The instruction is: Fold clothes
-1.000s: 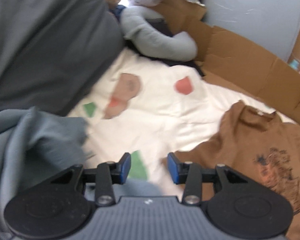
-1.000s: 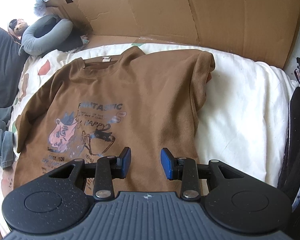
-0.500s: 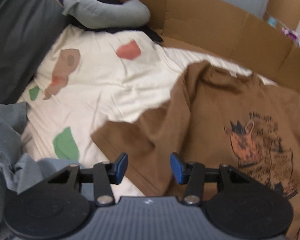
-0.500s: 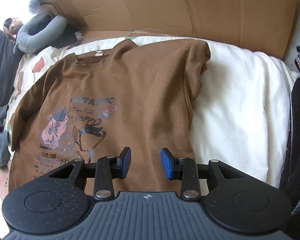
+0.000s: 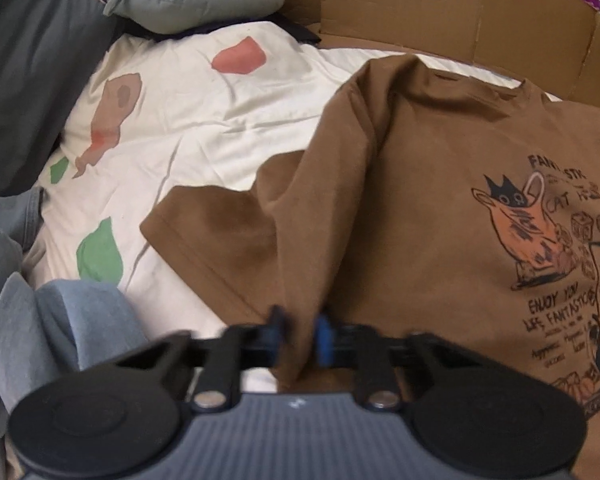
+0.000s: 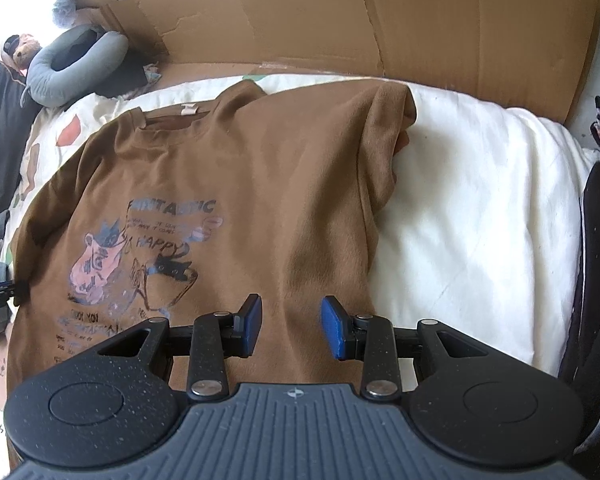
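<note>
The brown T-shirt (image 6: 284,184) lies unfolded on the bed (image 6: 480,200); my left gripper (image 5: 300,332) has just closed its jaws on its side, while my right gripper (image 6: 290,326) hangs open at lower centre.

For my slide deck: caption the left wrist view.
Left tongs, just closed, pinch a fold of the brown T-shirt beside its sleeve on the patterned bedsheet.

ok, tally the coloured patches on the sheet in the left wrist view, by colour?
Red patches: 1
Green patches: 2
Tan patches: 1
Total: 4, all on the sheet, left of the brown shirt.
</note>
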`<state>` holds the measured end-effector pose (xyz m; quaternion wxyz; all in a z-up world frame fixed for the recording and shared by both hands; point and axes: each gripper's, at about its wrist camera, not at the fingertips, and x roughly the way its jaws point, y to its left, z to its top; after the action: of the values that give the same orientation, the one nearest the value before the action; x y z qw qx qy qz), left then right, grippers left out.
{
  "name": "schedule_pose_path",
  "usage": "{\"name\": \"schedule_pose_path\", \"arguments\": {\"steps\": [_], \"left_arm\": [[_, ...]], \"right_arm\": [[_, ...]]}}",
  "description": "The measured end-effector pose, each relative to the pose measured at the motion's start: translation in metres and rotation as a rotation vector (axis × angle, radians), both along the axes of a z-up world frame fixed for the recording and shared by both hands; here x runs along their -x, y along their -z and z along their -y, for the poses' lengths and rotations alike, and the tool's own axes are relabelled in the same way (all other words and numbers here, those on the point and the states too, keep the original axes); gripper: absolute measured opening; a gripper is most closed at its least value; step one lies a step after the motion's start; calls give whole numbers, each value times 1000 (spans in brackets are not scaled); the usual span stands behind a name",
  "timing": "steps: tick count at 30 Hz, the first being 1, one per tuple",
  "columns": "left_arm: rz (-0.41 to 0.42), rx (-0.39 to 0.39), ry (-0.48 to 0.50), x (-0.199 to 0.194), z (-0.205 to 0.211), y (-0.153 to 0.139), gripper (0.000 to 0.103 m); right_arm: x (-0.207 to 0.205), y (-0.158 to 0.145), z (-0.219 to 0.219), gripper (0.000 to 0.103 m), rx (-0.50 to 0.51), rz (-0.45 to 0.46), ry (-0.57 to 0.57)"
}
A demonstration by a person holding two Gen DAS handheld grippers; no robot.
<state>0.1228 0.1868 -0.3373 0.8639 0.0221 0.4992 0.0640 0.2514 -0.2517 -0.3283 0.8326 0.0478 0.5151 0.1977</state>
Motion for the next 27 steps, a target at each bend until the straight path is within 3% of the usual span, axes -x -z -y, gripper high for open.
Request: {"name": "schedule_pose_path", "arguments": {"steps": [3,16,27], "left_arm": [[12,-16,19,-8,-12,-15,4],[27,-114,98,-73,-79,-79,1],[-27,-192,143,-118,-120,-68,1]], "right_arm": [[-5,-2,-1,40,4,13,-3],[-19,-9,-9,40,-3,54,-6],[-23,-9,-12,40,4,62,-16]]}}
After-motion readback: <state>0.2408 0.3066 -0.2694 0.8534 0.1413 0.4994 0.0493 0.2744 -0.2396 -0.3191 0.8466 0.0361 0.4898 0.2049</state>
